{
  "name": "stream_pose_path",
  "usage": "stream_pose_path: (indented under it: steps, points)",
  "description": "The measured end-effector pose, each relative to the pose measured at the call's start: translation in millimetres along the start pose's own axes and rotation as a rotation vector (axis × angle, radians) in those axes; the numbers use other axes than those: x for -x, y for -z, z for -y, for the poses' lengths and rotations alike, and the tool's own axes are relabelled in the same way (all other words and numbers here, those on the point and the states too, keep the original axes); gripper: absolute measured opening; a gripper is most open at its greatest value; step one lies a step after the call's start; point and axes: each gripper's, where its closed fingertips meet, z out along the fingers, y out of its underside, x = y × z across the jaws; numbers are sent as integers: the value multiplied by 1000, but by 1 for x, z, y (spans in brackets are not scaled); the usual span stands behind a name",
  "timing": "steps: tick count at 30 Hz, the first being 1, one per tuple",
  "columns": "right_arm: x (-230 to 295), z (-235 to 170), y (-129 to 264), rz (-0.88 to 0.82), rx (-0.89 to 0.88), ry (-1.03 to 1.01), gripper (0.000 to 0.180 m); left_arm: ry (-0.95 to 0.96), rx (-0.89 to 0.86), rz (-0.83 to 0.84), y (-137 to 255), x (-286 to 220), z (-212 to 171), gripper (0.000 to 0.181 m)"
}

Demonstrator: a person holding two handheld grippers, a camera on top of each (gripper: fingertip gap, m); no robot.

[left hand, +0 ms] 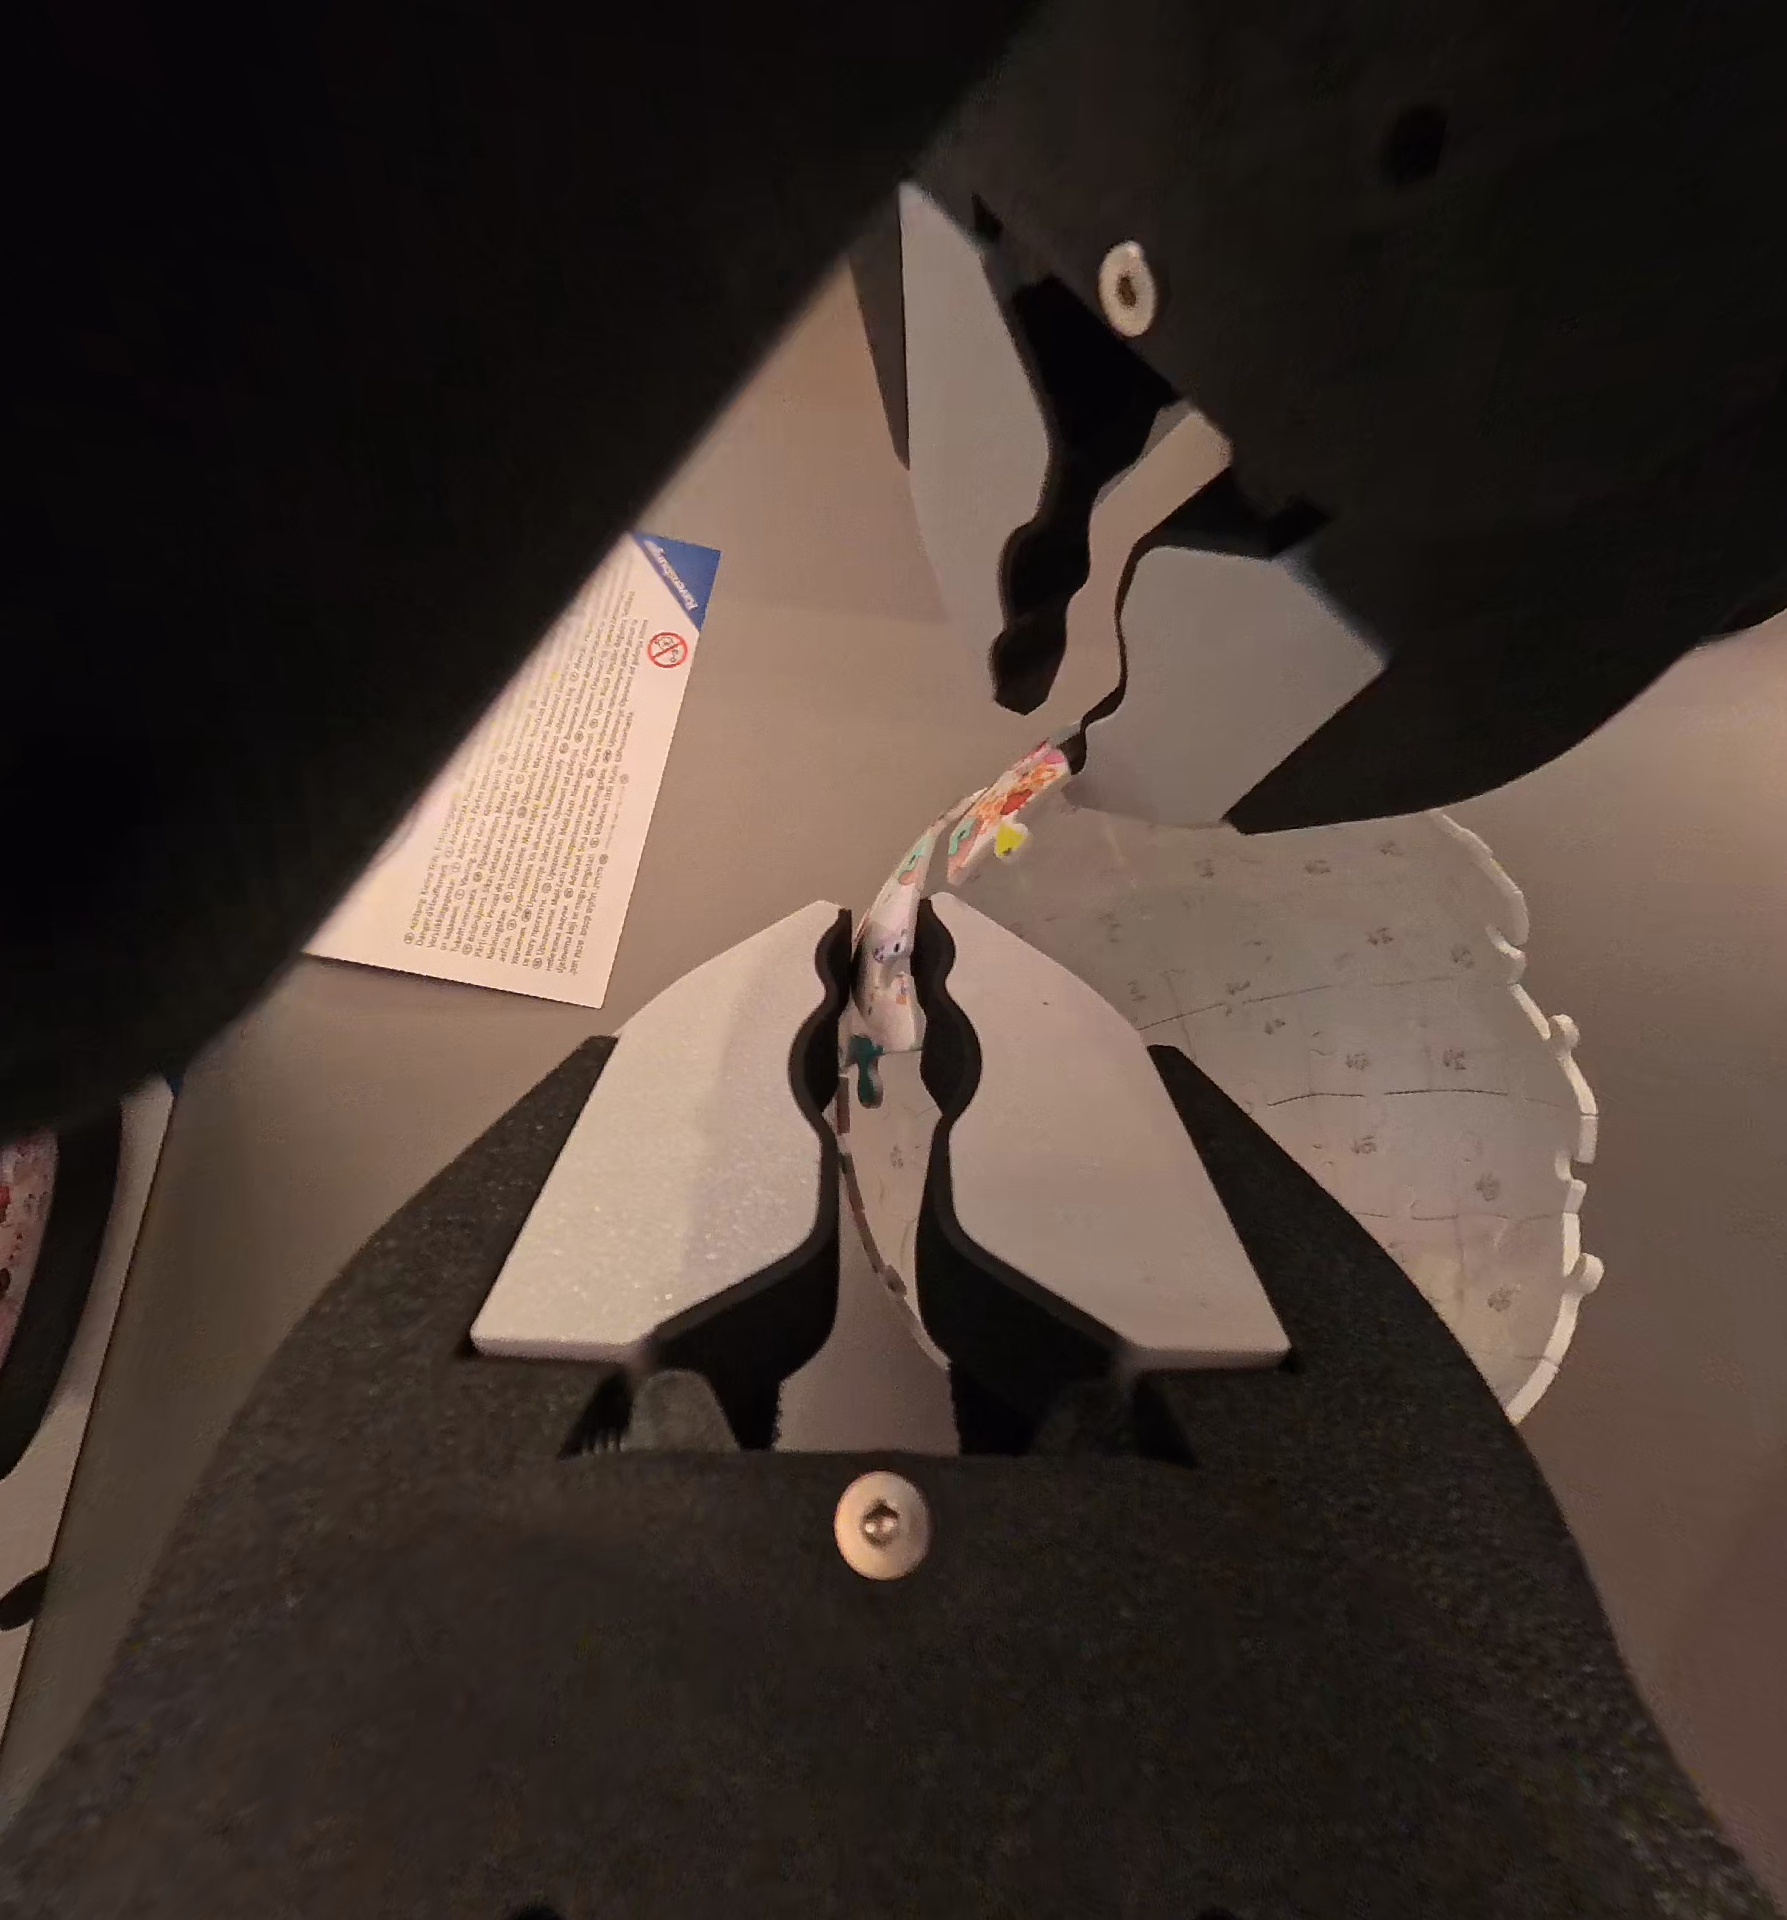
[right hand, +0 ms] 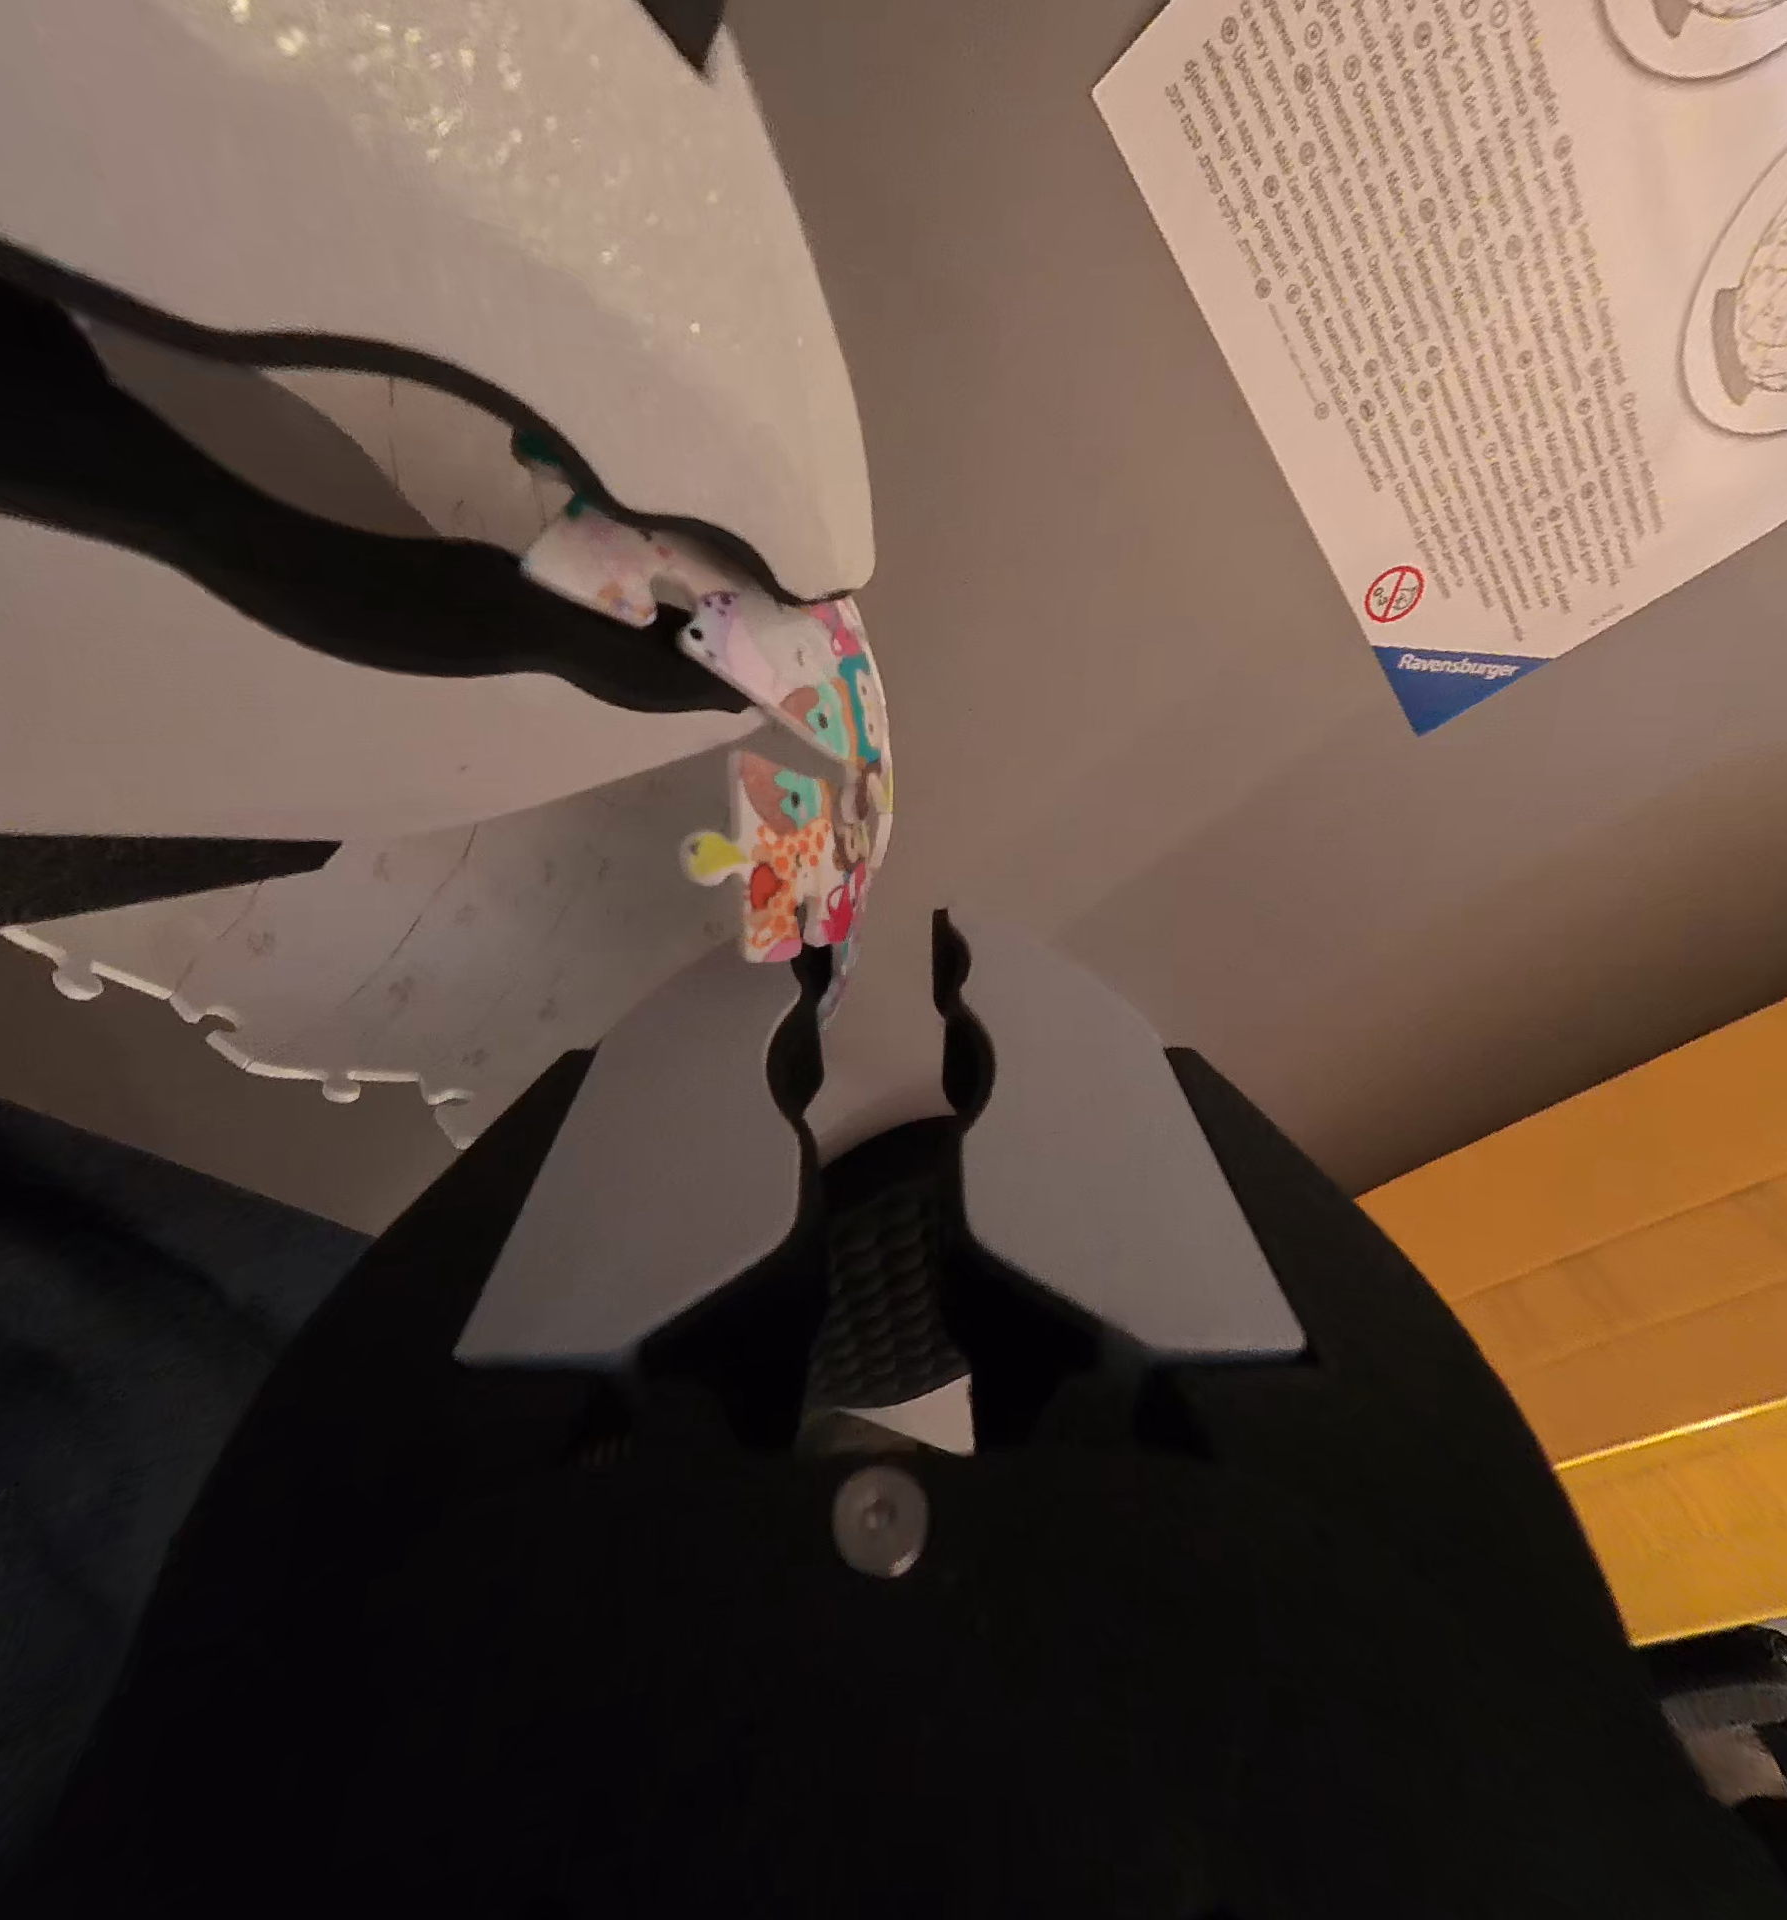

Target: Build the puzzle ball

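Now the left gripper (left hand: 887, 935) pinches the rim of the half-built puzzle ball (left hand: 1367, 1070), a white shell held above the grey counter (left hand: 764, 499). Just beyond, the right gripper (right hand: 868, 951) is slightly spread around the rim's colourful edge. An instruction sheet (right hand: 1491, 343) lies farther off.

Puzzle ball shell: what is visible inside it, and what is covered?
The puzzle ball shell shows its white inner face with joined pieces and faint printed marks; nothing lies in it. The left gripper clamps its rim, and the right gripper covers the upper part.
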Motion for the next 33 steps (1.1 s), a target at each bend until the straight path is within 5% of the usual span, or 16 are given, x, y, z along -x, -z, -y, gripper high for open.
stream_pose_path:
  steps: [25, 29, 33]
  points:
    - [3, -2, 1, 21, 40, 20, 6, -5, -1, 6, -1, -2, 1, 11]
    - [-6, 0, 3, -76, 25, 77, 26, -9, -11, -2, 0, -2, 2, 10]
    - [-6, 3, 3, -58, -23, 68, 27, -9, -4, 3, 0, -2, 1, 11]
